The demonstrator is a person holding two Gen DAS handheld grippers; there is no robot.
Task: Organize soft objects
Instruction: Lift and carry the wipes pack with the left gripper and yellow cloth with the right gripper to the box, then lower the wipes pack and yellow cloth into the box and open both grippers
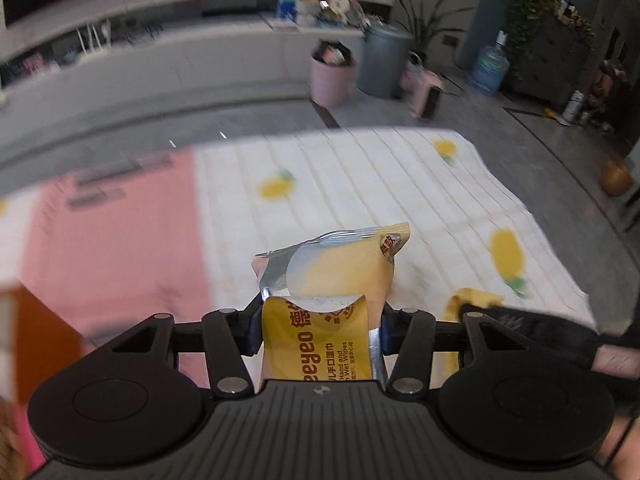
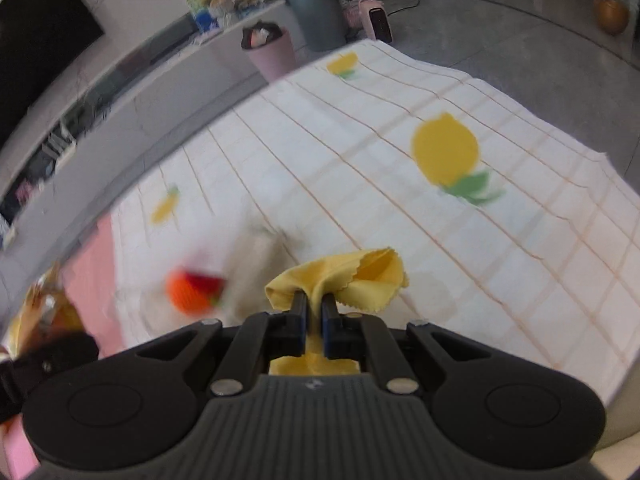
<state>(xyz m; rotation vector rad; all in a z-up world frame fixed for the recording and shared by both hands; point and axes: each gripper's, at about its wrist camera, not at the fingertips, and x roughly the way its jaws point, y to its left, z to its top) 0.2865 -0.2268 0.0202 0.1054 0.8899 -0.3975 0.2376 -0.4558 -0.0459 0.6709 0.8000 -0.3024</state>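
Left gripper [image 1: 318,326]: jaws partway apart, clamped on the sides of a yellow wet wipes pack [image 1: 320,300]. Pack is off the table, sticking out forward past the fingertips, silver seal edge at the far end. Printed label readable on the near half, flap area pale and round in the middle.

Right gripper [image 2: 315,312]: jaws pressed together, pinching a yellow cloth [image 2: 340,280]. Cloth bunches above the fingertips with a scalloped edge fanning right; a bit of it hangs below between the fingers. It is lifted clear of the table. In the left wrist view the same cloth shows as a yellow scrap at lower right, beside the other gripper's dark body.

Below both: table with a white checked tablecloth [image 2: 360,168], lemon prints on it. A pink mat [image 1: 116,240] covers the table's left part.

On the tablecloth just left of the right gripper: an orange and red soft toy [image 2: 192,290], blurred, next to a beige blurred shape [image 2: 256,264], can't tell what that one is.

Farther back on the floor: pink bin [image 1: 332,80], grey lidded bin [image 1: 384,60] beside it, small pink heater [image 2: 376,18], blue water jug [image 1: 490,68]. Low white TV cabinet [image 1: 160,52] along the wall with plush toys [image 1: 316,0] on top, dark TV screen [image 2: 36,40] above. Potted plants [image 1: 528,4] at right.
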